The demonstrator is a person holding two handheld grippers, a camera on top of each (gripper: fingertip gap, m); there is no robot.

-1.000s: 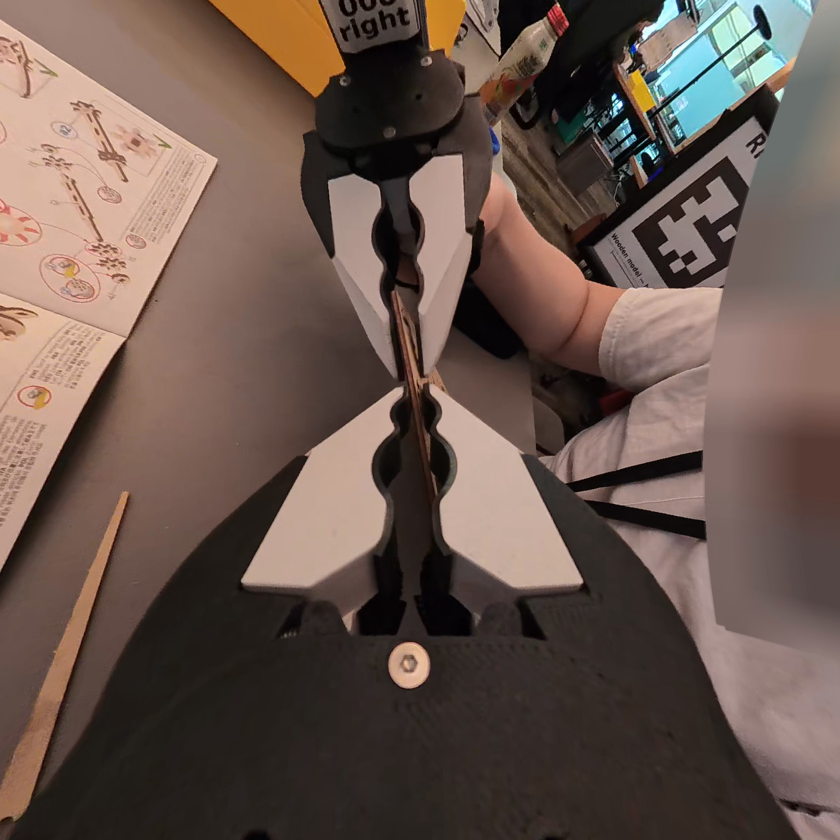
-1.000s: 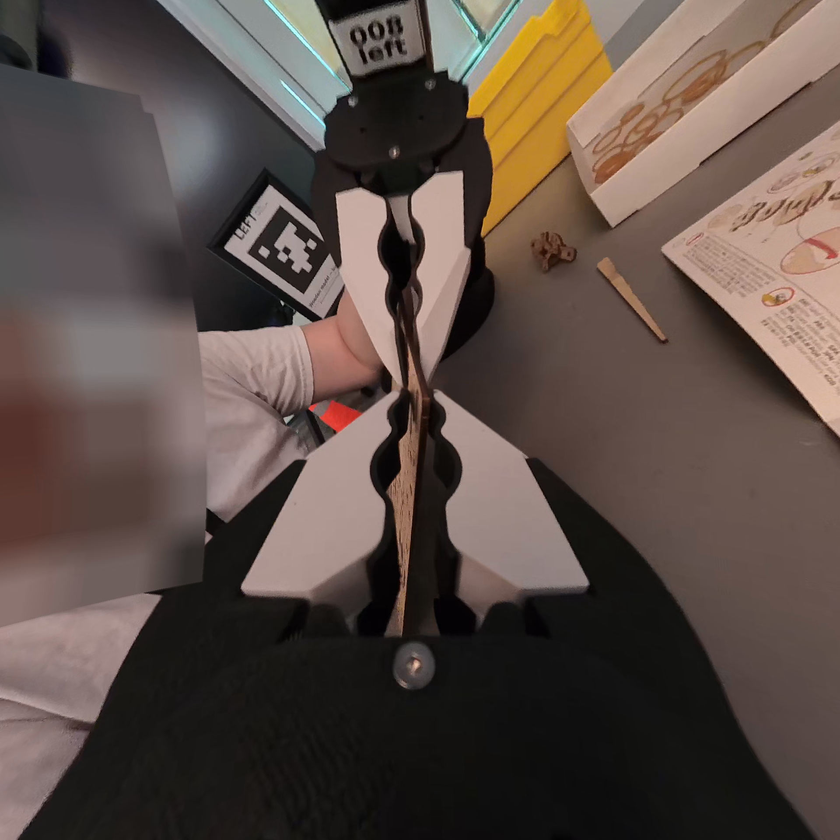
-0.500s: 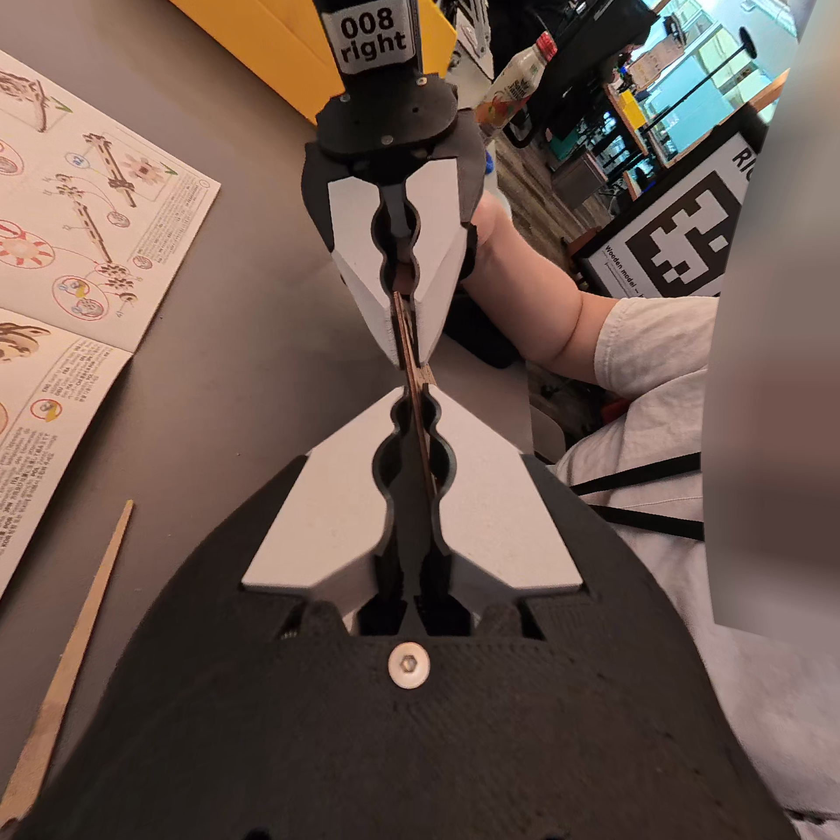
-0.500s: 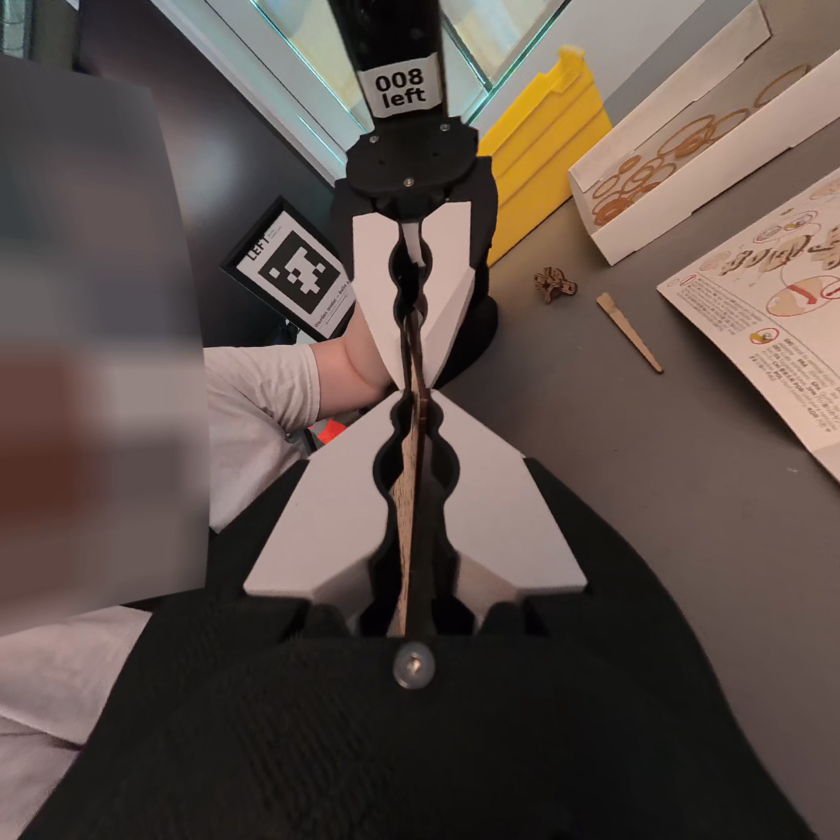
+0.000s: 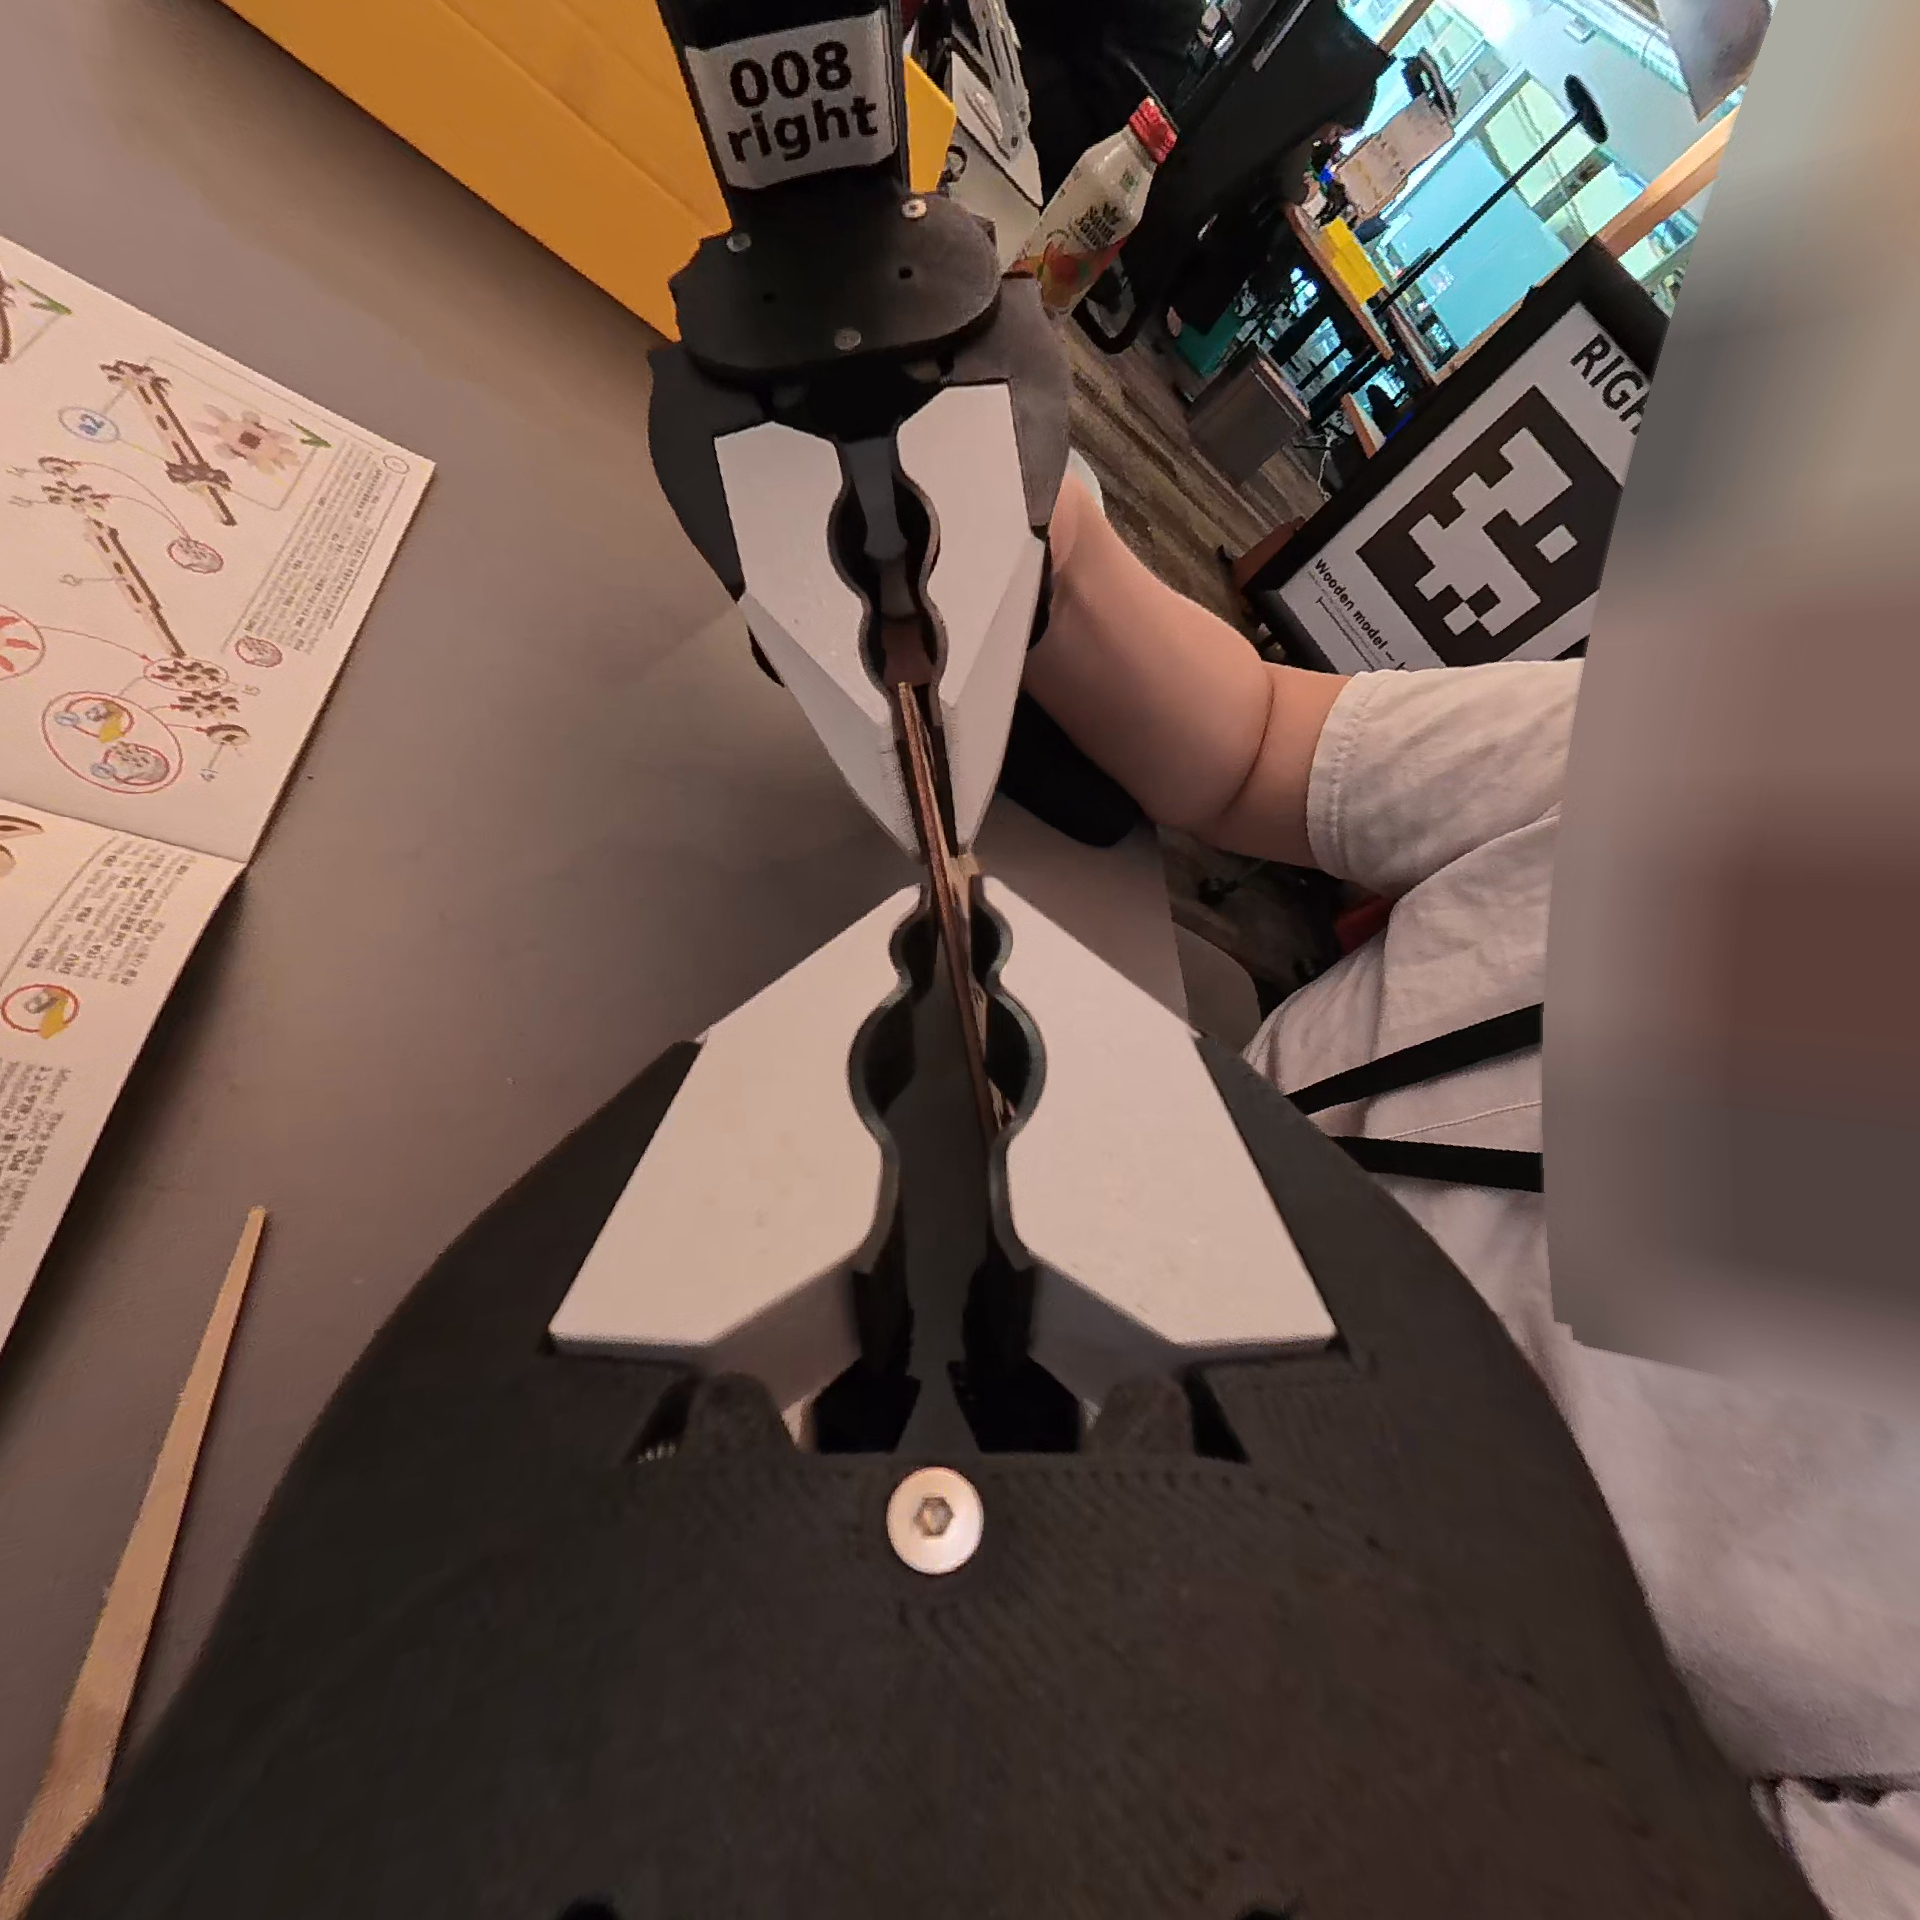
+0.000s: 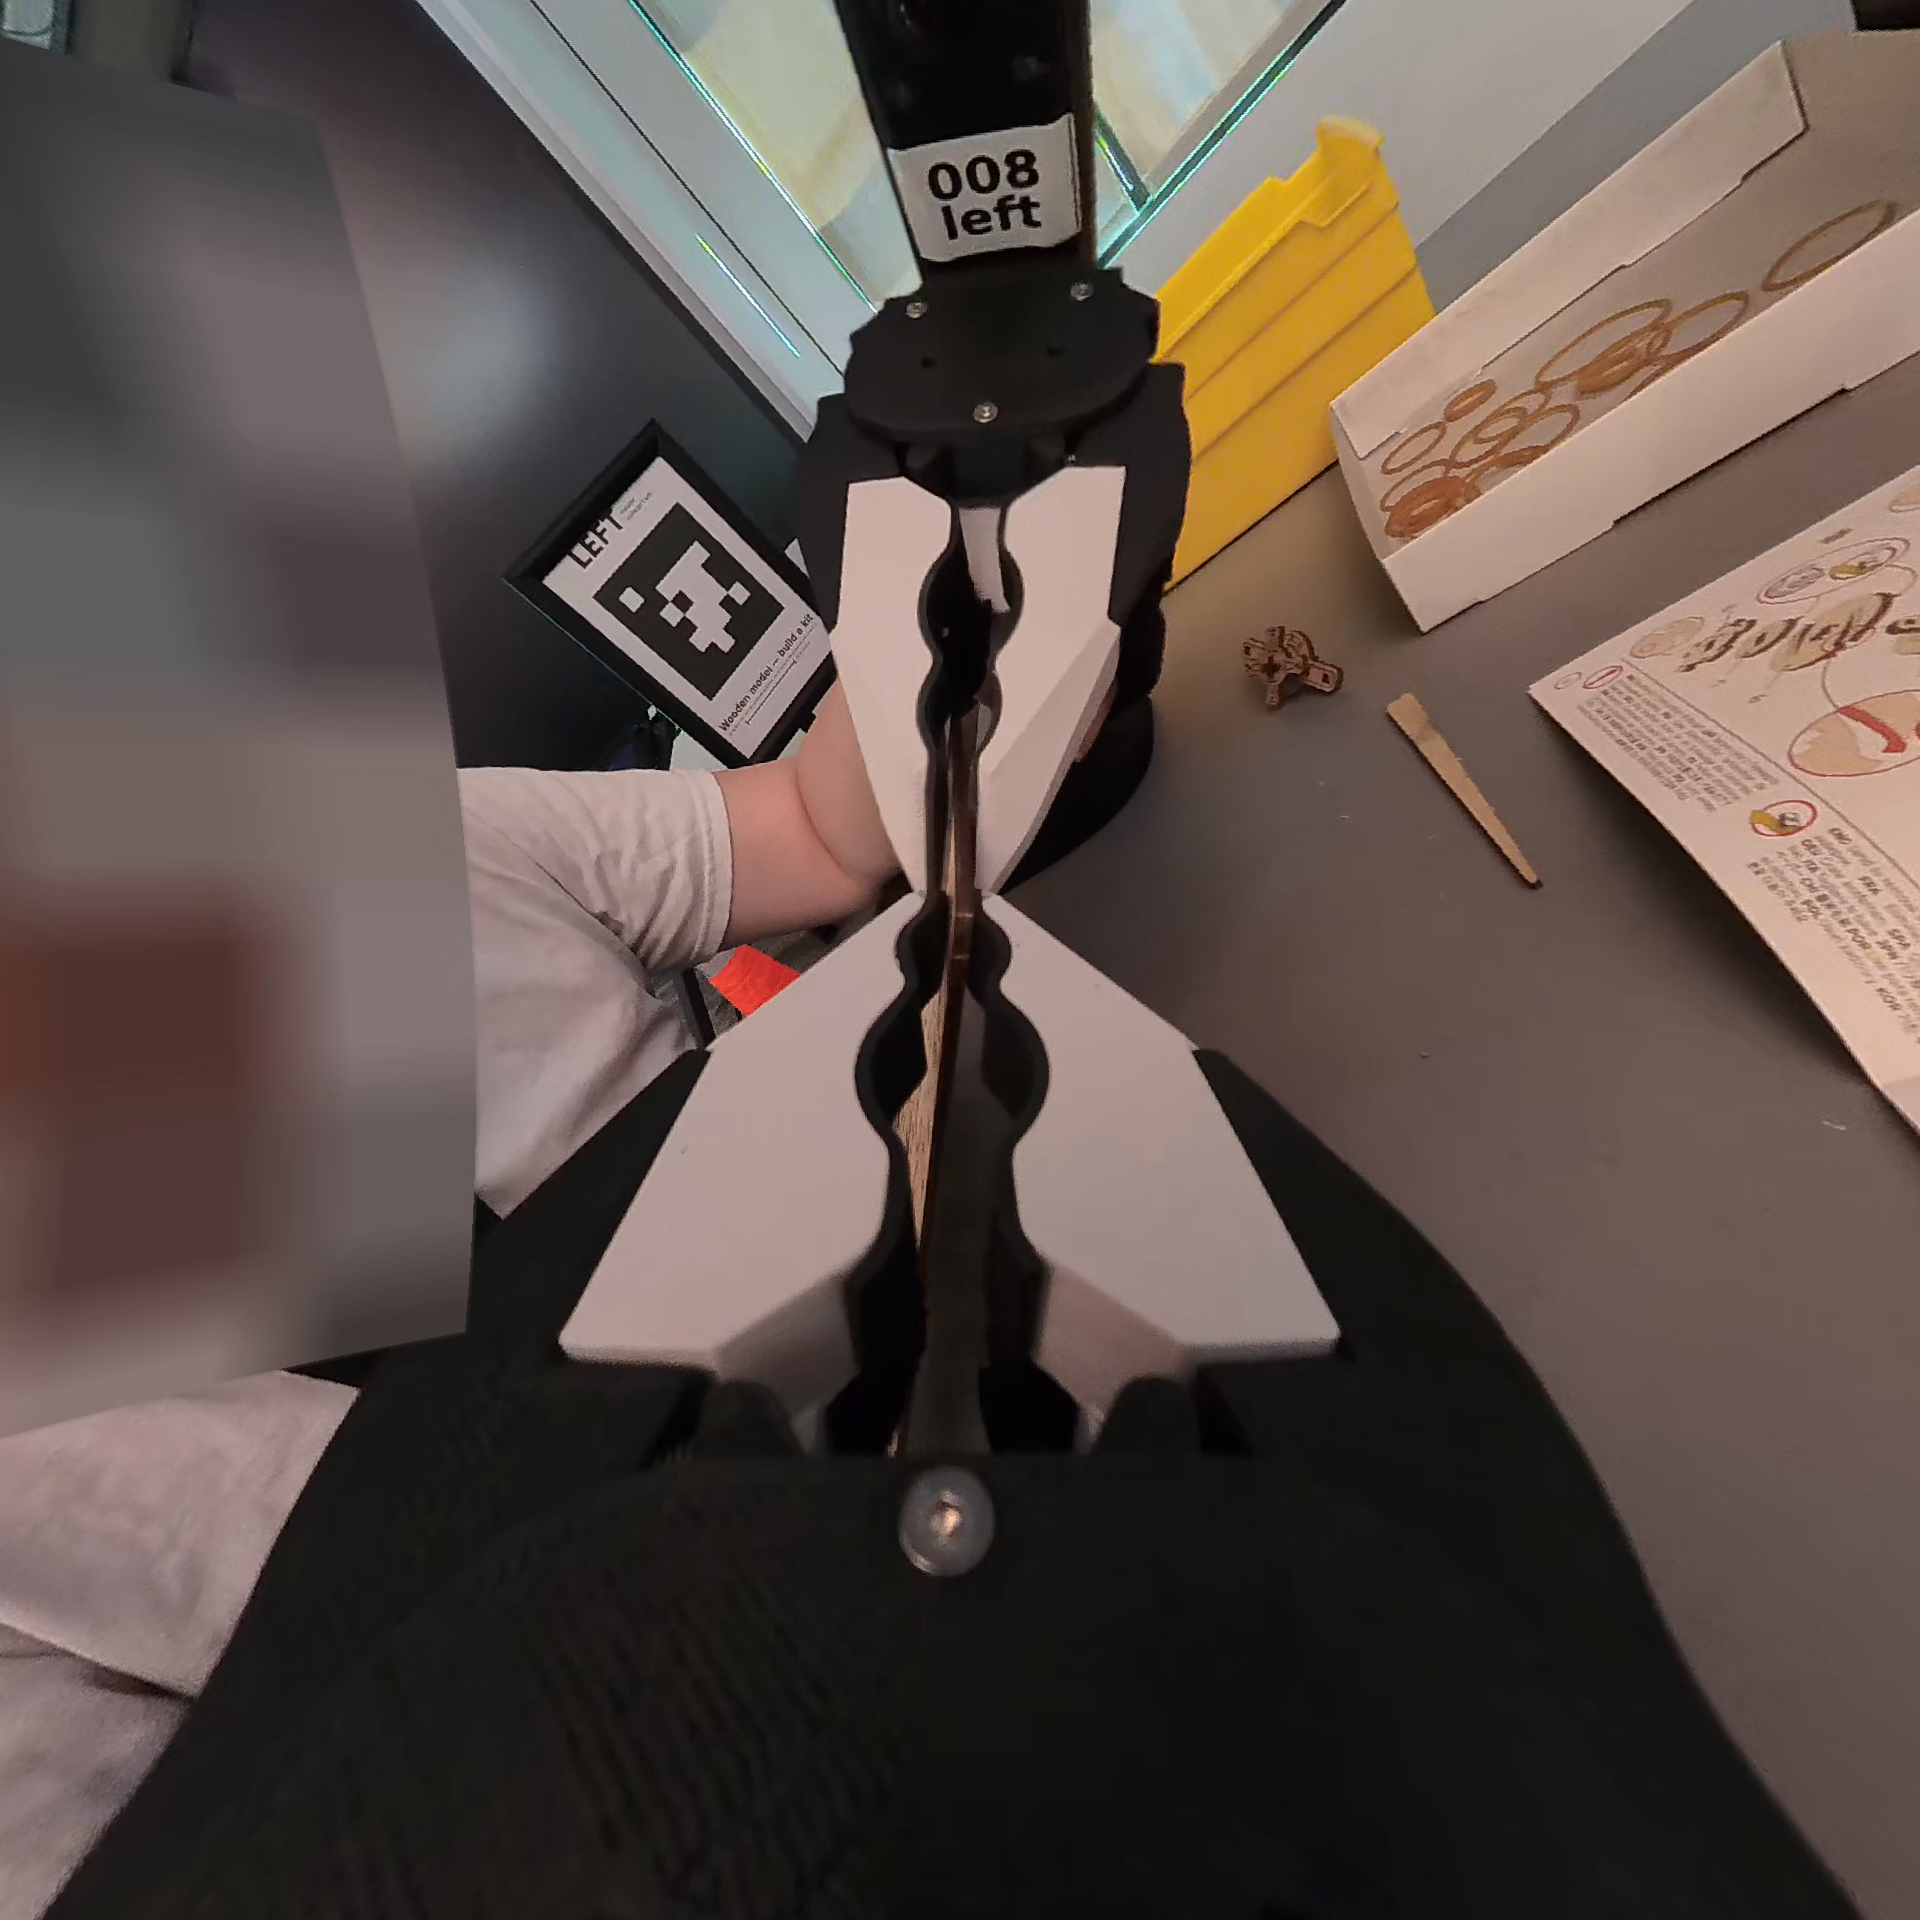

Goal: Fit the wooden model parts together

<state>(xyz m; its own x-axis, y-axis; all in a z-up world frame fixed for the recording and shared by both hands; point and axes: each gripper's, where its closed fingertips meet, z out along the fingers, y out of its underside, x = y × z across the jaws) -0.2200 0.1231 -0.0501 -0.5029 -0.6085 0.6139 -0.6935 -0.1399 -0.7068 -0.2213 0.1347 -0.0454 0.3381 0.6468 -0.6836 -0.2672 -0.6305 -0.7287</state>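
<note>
My left gripper (image 5: 951, 896) and my right gripper (image 6: 956, 916) face each other tip to tip above the grey table (image 5: 499, 883). Both are shut on thin wooden model parts (image 5: 940, 831) seen edge on, which run from one pair of jaws into the other. The parts also show in the right wrist view (image 6: 951, 831). The right gripper shows opposite in the left wrist view (image 5: 928, 836), the left gripper opposite in the right wrist view (image 6: 951, 883). The joint between the parts is hidden by the white fingers.
An instruction sheet (image 5: 156, 623) lies on the table, also in the right wrist view (image 6: 1766, 790). A loose wooden stick (image 6: 1460, 784), a small assembled wooden piece (image 6: 1288, 665), a white box of wooden rings (image 6: 1455, 582) and a yellow bin (image 6: 1288, 312) stand beyond. A person's forearm (image 5: 1195, 717) is near. The tips of both grippers are at nearly the same place. The small assembled wooden piece (image 6: 1288, 665) is about 20 cm from both grippers' fingertips.
In each view the opposite gripper has drawn back a little and sits slightly lower in the picture. Both grippers stay shut on the wooden parts.
</note>
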